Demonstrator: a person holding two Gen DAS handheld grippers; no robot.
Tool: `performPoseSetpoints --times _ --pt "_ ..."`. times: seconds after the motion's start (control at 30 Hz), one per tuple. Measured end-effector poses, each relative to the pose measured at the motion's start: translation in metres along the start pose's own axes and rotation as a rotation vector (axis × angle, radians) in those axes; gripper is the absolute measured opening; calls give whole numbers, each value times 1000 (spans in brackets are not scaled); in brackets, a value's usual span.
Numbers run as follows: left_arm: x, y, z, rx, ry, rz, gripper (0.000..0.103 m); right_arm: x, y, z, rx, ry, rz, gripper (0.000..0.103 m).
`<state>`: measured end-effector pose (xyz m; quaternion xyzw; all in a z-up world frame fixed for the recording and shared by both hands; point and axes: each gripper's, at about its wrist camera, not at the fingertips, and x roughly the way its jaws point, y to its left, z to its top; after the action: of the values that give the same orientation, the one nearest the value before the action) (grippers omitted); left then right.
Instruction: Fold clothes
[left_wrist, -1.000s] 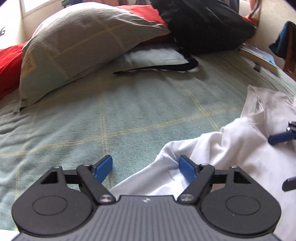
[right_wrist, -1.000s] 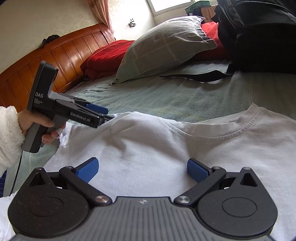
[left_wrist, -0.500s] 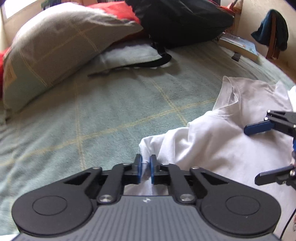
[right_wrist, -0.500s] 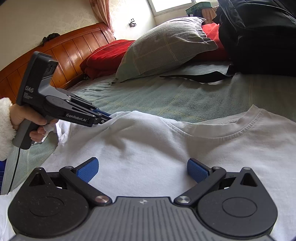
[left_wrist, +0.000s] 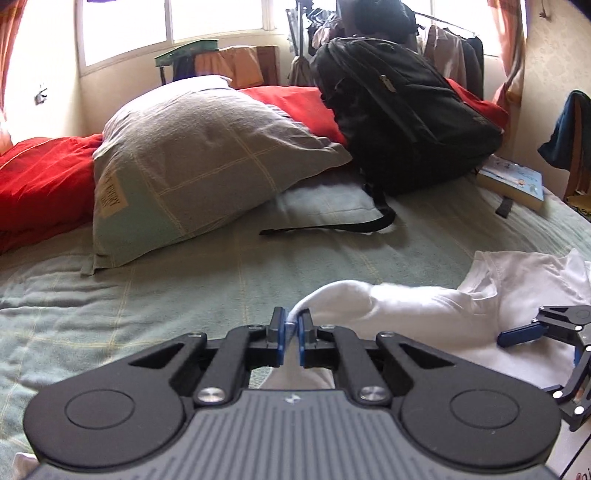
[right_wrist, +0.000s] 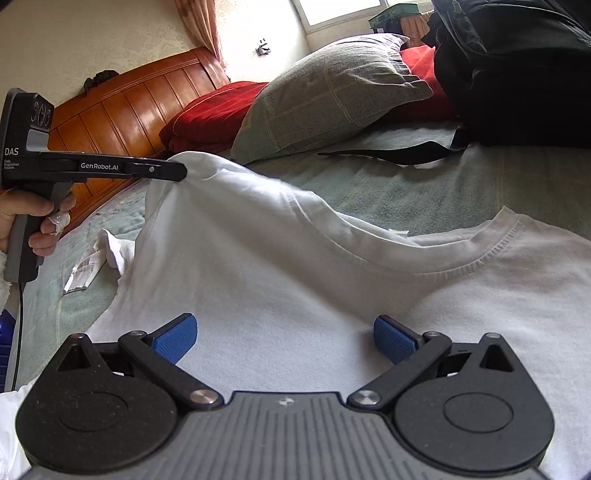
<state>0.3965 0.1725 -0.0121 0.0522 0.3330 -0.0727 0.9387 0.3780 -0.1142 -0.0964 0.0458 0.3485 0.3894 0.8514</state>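
On the pale green checked bedspread (right_wrist: 424, 192), a white cotton T-shirt (right_wrist: 295, 280) lies spread, its ribbed round collar (right_wrist: 476, 254) turned toward the head of the bed, so the garment's long axis runs from the camera toward the pillows. The left claw (left_wrist: 291, 338), gripped by a hand (right_wrist: 35, 225) at the left edge of the right wrist view, is closed on a pinch of the shirt's shoulder or sleeve edge; that corner is raised clear of the bedspread, and a taut ridge of cloth slopes from it down to the collar. The right claw (right_wrist: 284, 338) hovers just above the shirt's chest with its blue ribbed pads (right_wrist: 173, 338) spread wide, holding nothing. Beyond the collar stand a grey-green checked pillow (left_wrist: 207, 158), a folded red blanket (left_wrist: 40, 181), a black backpack (left_wrist: 406, 122) with one strap trailing over the bedspread, and a thin book (left_wrist: 513, 182). A polished wooden headboard (right_wrist: 136, 99) borders the bed at left.
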Motion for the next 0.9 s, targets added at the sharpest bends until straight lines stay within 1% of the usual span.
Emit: performPoseSetpoints --times 0.1,0.13,0.17,0.27,0.33,0.4,0.47,0.5,0.6,0.63,0.73,0.8,0.87,0.9 --pt "2 0 1 2 -11 7 6 0 0 0 -1 0 0 103" --pt "5 0 2 0 -2 13 8 0 0 0 -1 1 -1 103" --pt "8 0 4 -4 8 35 12 0 0 0 -2 1 -1 103" --pt "13 10 6 -30 8 125 12 0 0 0 -3 2 -2 103" --pt "13 19 6 -77 3 130 12 -1 1 0 -3 1 -2 103" --pt "10 20 3 -89 6 110 12 -1 1 -1 -4 1 -3 103" --pt "9 16 0 -80 30 74 16 -1 2 -1 -5 1 -5 103" --pt "8 13 -2 -75 44 49 20 -1 2 -1 -6 2 -6 103" --pt "6 2 -10 -84 83 -72 31 -1 3 -1 -10 3 -10 103" --pt "6 2 -14 -101 98 -93 35 -1 3 -1 -11 3 -11 103" --pt "7 2 -27 -164 147 -141 36 0 3 -1 -10 3 -11 103" --pt "4 11 -34 -214 147 -113 35 0 3 -1 -9 3 -11 103" --pt "-1 20 -37 -231 128 -66 35 0 3 -1 -8 3 -11 103" --pt "-1 24 -38 -219 125 -30 34 0 3 -1 -8 3 -12 103"
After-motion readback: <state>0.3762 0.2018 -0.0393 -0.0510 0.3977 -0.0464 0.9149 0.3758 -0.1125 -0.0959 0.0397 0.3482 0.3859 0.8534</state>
